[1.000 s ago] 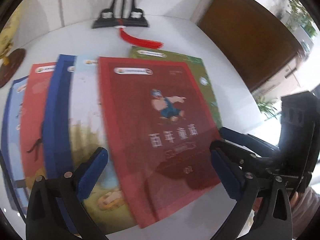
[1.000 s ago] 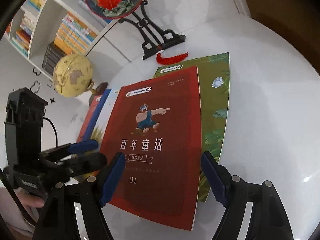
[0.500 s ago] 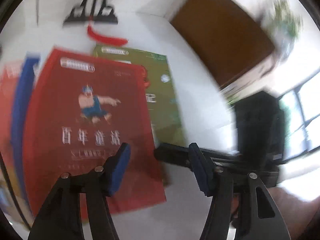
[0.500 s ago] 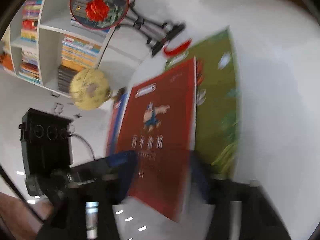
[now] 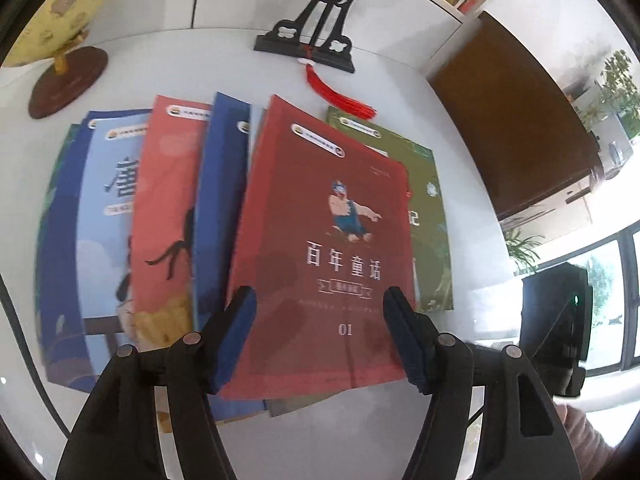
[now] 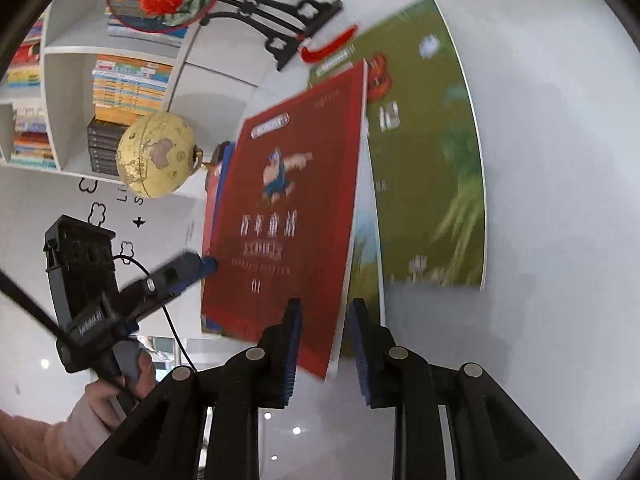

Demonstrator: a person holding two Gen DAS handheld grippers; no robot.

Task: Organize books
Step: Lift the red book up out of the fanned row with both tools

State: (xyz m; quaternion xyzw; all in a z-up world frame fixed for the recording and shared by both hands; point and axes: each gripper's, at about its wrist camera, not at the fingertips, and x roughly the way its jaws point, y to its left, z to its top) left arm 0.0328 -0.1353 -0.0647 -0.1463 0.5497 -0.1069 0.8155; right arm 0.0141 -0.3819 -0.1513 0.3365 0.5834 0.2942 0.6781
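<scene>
Several thin books lie fanned and overlapping on the white table [image 5: 180, 64]. The dark red book [image 5: 320, 248] is on top; it also shows in the right wrist view [image 6: 288, 208]. A green book [image 5: 430, 216] lies under its right side, and it too shows in the right wrist view [image 6: 424, 152]. A coral book [image 5: 164, 216], blue books [image 5: 218, 200] and a light blue book [image 5: 108, 208] spread left. My left gripper [image 5: 318, 334] is open over the red book's near edge. My right gripper [image 6: 324, 344] is narrowly open, its jaws either side of the red book's lower right corner.
A black fan stand [image 5: 316, 36] with a red tassel [image 5: 340, 96] stands behind the books. A globe [image 5: 52, 12] sits at the back left. A bookshelf [image 6: 80, 92] lines the wall. A brown cabinet [image 5: 516, 120] stands to the right.
My right gripper has narrowed and tilted, closing in on the red book's corner. My left gripper swung back over the red book's near edge. The red book has shifted off the green one.
</scene>
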